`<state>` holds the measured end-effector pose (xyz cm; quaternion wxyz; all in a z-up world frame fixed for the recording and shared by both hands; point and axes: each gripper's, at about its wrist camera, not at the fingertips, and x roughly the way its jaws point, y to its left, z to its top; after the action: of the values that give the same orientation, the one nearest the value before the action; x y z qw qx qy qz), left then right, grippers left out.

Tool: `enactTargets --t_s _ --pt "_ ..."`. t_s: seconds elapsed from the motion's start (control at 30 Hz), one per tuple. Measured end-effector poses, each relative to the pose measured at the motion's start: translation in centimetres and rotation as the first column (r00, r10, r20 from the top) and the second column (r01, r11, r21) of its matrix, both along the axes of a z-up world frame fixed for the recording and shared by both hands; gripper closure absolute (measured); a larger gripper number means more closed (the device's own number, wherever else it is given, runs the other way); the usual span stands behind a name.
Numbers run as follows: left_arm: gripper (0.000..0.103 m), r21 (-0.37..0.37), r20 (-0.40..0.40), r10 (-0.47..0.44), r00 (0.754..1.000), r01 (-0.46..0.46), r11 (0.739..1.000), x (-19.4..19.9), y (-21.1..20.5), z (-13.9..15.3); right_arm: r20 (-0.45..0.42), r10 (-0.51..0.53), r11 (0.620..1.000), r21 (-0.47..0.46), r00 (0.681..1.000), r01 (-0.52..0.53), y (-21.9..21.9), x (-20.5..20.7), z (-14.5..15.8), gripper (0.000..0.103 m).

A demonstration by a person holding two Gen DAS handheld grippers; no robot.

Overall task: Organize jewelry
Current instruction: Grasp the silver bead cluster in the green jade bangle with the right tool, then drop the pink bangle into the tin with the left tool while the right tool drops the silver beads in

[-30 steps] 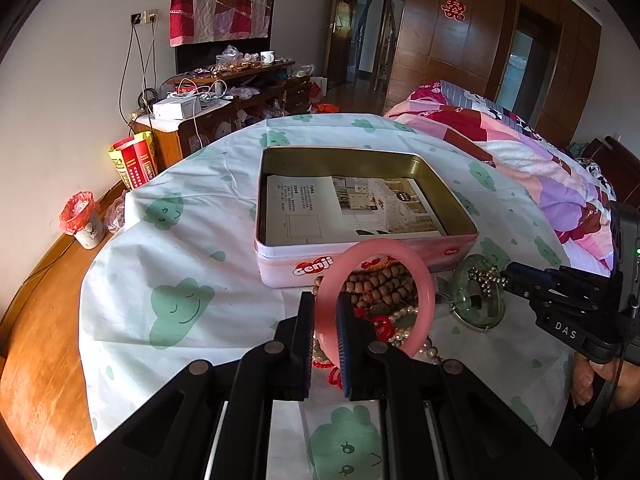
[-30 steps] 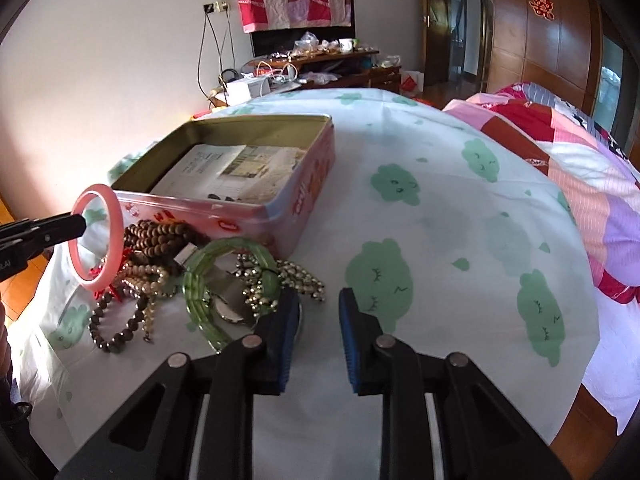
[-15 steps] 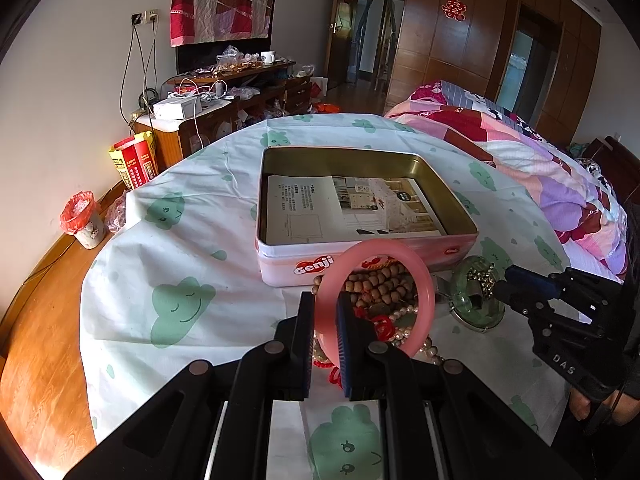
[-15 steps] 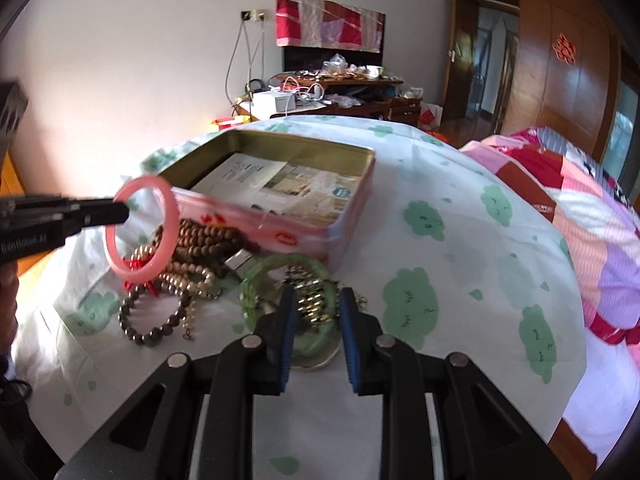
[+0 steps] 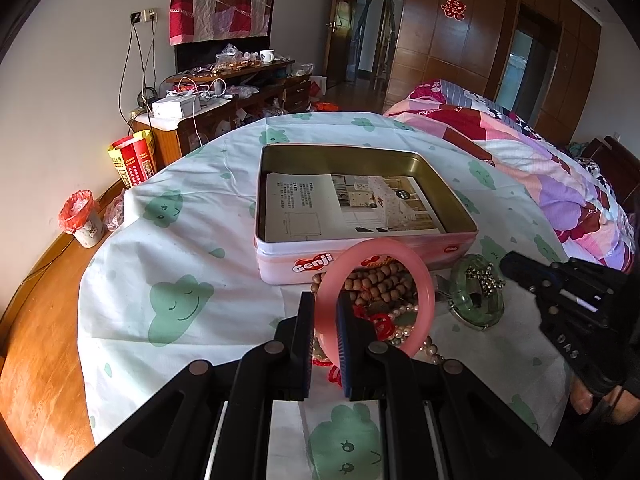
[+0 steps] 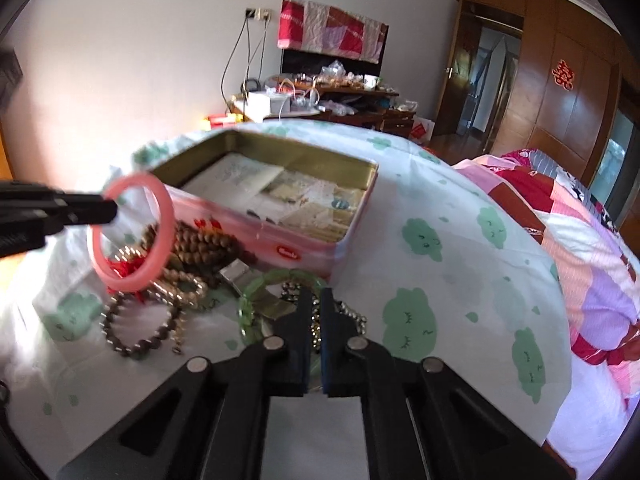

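Note:
My left gripper [image 5: 323, 308] is shut on a pink bangle [image 5: 424, 276] and holds it upright above a heap of bead bracelets [image 5: 380, 284], just in front of an open pink tin [image 5: 360, 256] lined with paper. The bangle [image 6: 160, 208] and left gripper [image 6: 108, 210] also show in the right wrist view. My right gripper [image 6: 316, 300] is closed down on the rim of a green bangle [image 6: 256, 288] and a silver bead chain [image 6: 352, 314] lying by the tin's [image 6: 312, 248] near corner. In the left wrist view it [image 5: 508, 264] sits at the green bangle [image 5: 476, 300].
The table [image 5: 180, 240] carries a white cloth with green clouds. A dark bead bracelet [image 6: 136, 332] lies left of the heap. A bed with a patchwork quilt [image 5: 540, 168] stands to the right, a cluttered cabinet [image 5: 224, 92] behind, a small bin [image 5: 80, 220] on the floor.
My right gripper moved left over the green bangle and its jaws closed from open to nearly together. My left gripper and the pink bangle held still.

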<state>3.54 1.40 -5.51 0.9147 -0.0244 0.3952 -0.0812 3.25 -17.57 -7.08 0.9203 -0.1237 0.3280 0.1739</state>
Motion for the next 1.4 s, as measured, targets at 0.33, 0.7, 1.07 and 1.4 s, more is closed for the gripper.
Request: enactTargets --t_s 0.33,0.7,1.07,1.4 --pt "0.093 -0.004 0.006 0.002 1.0 -0.002 1.0 -0.1 0.1 0.2 0.05 0.005 0.997 0.073 0.999 -0.008 -1.2 -0.5 3.8 0.101" --pt "0.093 -0.002 0.004 0.007 1.0 -0.007 1.0 -0.1 0.3 0.2 -0.097 0.011 0.999 0.046 0.995 -0.007 0.7 0.3 -0.5 0.079" --pt "0.093 -0.003 0.003 0.001 1.0 -0.001 1.0 -0.1 0.1 0.2 -0.118 -0.083 0.995 0.051 0.99 0.089 -0.7 2.4 -1.5 0.089" --pt "0.093 -0.009 0.015 0.001 1.0 -0.001 1.0 -0.1 0.1 0.6 0.006 -0.068 0.995 0.069 0.998 0.067 -1.3 -0.1 2.3 0.097"
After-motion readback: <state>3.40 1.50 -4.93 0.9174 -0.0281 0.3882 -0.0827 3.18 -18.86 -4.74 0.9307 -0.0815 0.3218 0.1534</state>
